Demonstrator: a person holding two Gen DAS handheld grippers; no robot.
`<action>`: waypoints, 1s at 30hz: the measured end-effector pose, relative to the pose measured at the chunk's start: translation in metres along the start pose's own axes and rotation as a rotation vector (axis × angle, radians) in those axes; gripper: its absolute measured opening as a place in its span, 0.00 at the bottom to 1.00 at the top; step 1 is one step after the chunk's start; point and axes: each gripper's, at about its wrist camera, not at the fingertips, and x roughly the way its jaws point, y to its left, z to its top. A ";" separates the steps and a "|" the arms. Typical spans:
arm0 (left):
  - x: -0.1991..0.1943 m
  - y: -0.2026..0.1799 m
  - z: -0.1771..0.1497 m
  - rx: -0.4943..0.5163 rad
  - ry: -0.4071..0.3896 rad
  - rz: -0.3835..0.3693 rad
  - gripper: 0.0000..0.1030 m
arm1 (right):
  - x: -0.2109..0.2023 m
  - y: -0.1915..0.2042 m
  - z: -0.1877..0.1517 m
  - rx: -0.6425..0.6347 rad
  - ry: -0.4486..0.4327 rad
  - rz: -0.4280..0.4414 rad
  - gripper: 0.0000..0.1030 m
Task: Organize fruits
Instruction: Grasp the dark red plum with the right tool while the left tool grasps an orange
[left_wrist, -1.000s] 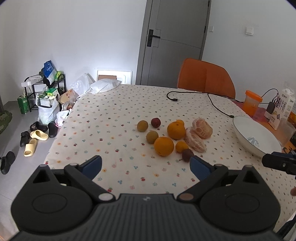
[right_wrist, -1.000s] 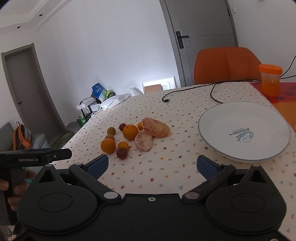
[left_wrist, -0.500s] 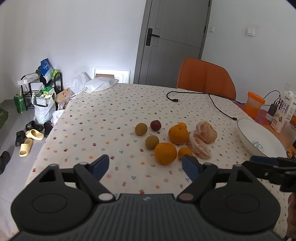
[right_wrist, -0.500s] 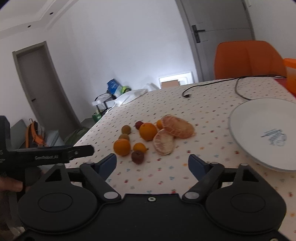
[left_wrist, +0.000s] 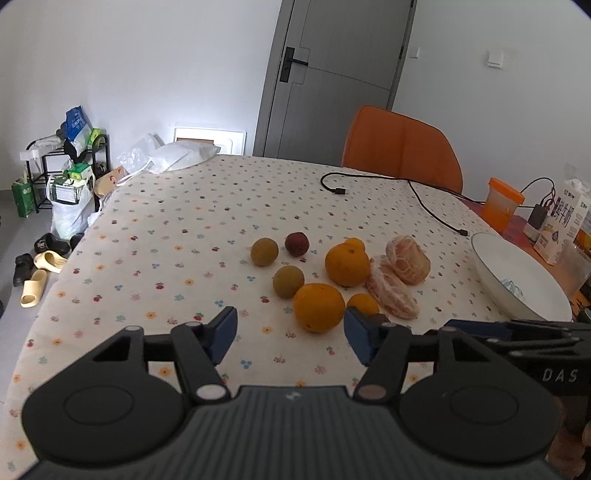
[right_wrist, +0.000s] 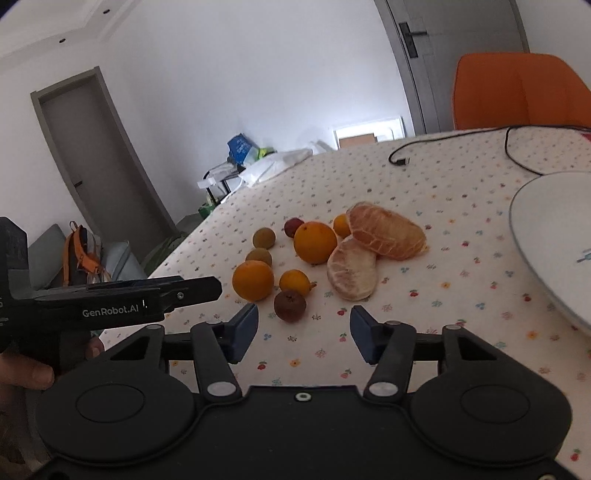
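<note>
Fruits lie in a loose cluster near the middle of my surface (left_wrist: 177, 206), a table under a cream cloth dotted with small flowers, and none of them is on the wide white plate (right_wrist: 550, 236) near the right edge. Largest in the cluster are the two peeled citrus halves: the pale peeled half (right_wrist: 352, 269) lies flat, and the orange-veined peeled half (right_wrist: 386, 230) leans against its far side. Touching the pale half on the left is the big round orange (right_wrist: 315, 242), and a second round orange (right_wrist: 253, 280) sits nearer my edge of the surface. Just beside that one is a small orange tangerine (right_wrist: 294, 282), and another small tangerine (right_wrist: 341, 225) shows behind the far big orange. Two dull green-brown round fruits (left_wrist: 264, 252) sit on the left of the cluster, one behind the other, with a dark red plum (left_wrist: 296, 244) by the farther one. A second dark red-brown plum (right_wrist: 290, 305) is the nearest fruit to me.

My right fingers (right_wrist: 303, 334) are spread wide and hold nothing; that nearest plum lies just ahead of the gap between them. My left fingers (left_wrist: 290, 336) are equally wide apart and hold nothing, hovering over the near edge with the nearer round orange just ahead of them. A black cable (left_wrist: 424, 199) trails across the far right part of the surface.
</note>
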 end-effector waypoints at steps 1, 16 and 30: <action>0.002 0.002 0.000 -0.005 0.000 -0.005 0.60 | 0.003 0.001 0.000 -0.002 0.004 0.002 0.54; 0.018 0.008 0.006 -0.032 0.029 -0.077 0.54 | 0.040 0.013 0.009 -0.032 0.067 0.034 0.30; 0.039 -0.005 0.003 -0.024 0.057 -0.065 0.43 | 0.024 -0.010 0.002 0.029 0.031 0.021 0.19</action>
